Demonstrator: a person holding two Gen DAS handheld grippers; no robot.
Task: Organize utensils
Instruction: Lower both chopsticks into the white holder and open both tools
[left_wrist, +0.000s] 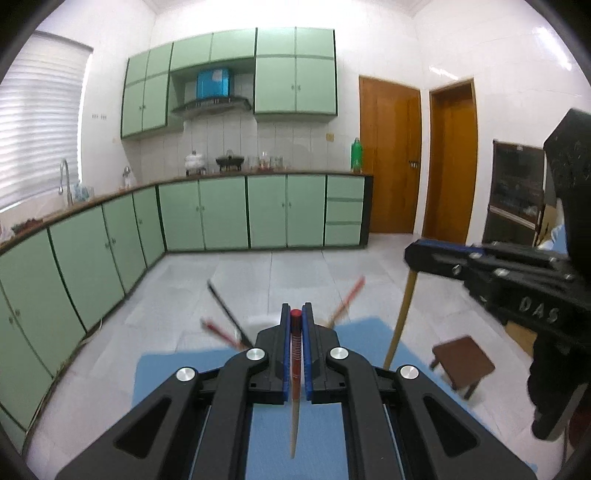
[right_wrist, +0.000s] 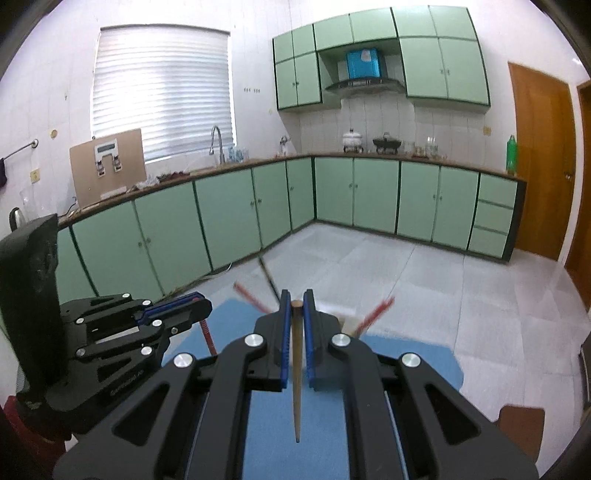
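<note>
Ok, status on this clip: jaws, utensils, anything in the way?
Left gripper shut on red-topped chopstick. Right gripper shut on plain wooden chopstick. Both held above blue mat. Nothing blocking.

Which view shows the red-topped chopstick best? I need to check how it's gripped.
The left wrist view: the red-topped chopstick runs full length between the left gripper and its shut jaws, red end up, pale tip hanging below. The right wrist view shows only a short red stretch under that gripper.
</note>
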